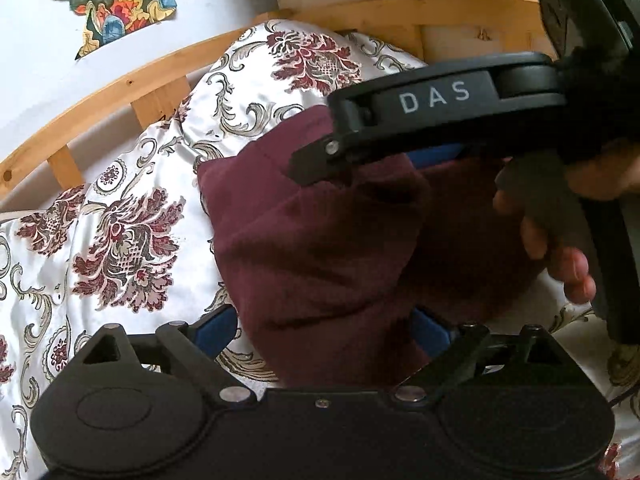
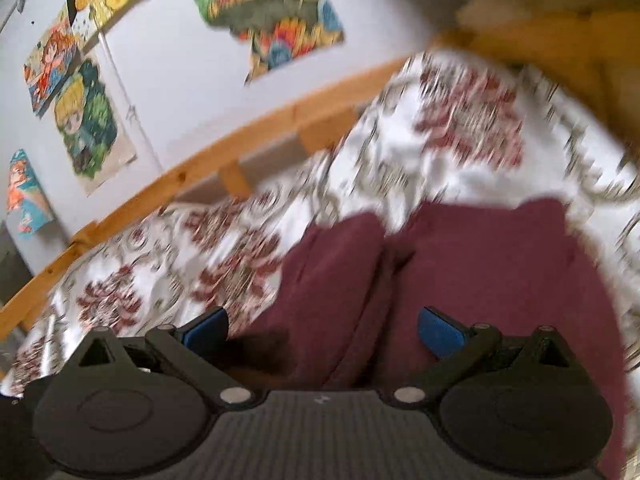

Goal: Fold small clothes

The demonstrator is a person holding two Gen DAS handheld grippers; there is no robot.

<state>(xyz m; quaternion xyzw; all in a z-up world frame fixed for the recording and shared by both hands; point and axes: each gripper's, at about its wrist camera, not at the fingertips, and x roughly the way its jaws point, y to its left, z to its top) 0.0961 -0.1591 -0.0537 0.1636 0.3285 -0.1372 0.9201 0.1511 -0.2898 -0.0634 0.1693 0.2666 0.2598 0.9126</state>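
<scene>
A maroon knit garment [image 1: 340, 248] lies bunched on a white bedspread with dark red flowers [image 1: 120, 240]. My left gripper [image 1: 324, 328] is open just over its near edge, with the cloth running between the blue pads [image 1: 216, 328] and neither pad pressing on it. My right gripper [image 1: 320, 160], held by a hand [image 1: 560, 256], reaches in from the right above the garment's far part. The right wrist view is blurred. There the garment [image 2: 460, 280] shows two lobes, and my right gripper [image 2: 322, 332] is open above it with its blue pads [image 2: 440, 332] wide apart.
A wooden bed rail [image 1: 100, 108] curves along the bedspread's far side against a white wall. Colourful posters [image 2: 92, 128] hang on that wall. A wooden headboard [image 1: 420, 12] stands at the back right.
</scene>
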